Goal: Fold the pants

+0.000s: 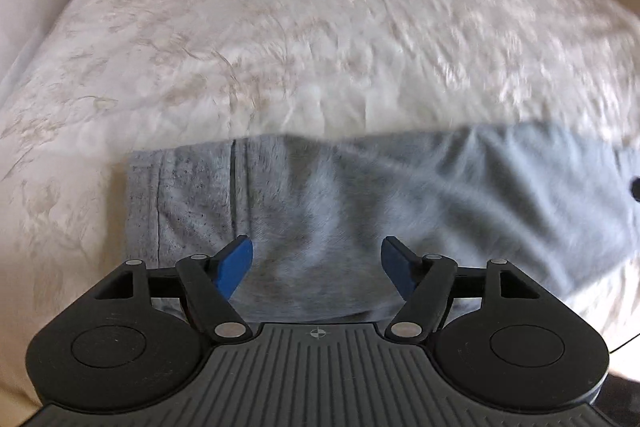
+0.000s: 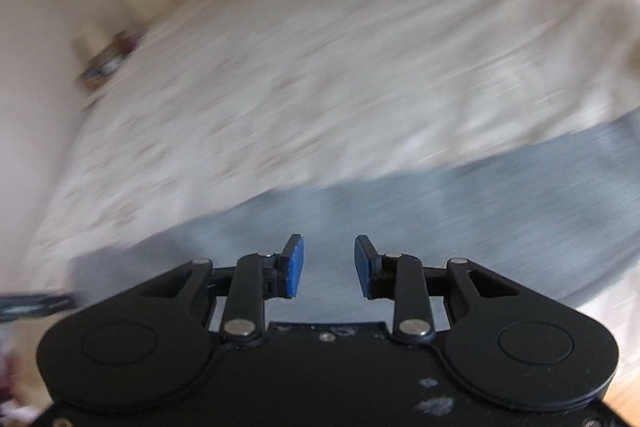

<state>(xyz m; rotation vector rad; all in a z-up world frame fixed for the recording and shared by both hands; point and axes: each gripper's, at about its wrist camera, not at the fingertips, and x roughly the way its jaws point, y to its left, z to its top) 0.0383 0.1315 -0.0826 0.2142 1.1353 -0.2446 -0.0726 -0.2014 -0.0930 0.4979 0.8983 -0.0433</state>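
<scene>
on the white bed [image 1: 280, 27] lie grey pants [image 1: 360, 195]; left gripper [image 1: 316, 263] and right gripper [image 2: 329, 265] jaws apart, holding nothing.

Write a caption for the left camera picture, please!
Open left gripper above gray pants lying on a white bedspread.

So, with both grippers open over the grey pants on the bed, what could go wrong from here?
1. The left gripper hovers over the middle of the pants, not an edge, so closing may pinch a bunch of cloth and spoil the fold.
2. The bedcover lies right under the pants; the fingers could catch it too.
3. The right gripper view is blurred by motion, so its grasp may land off target.
</scene>
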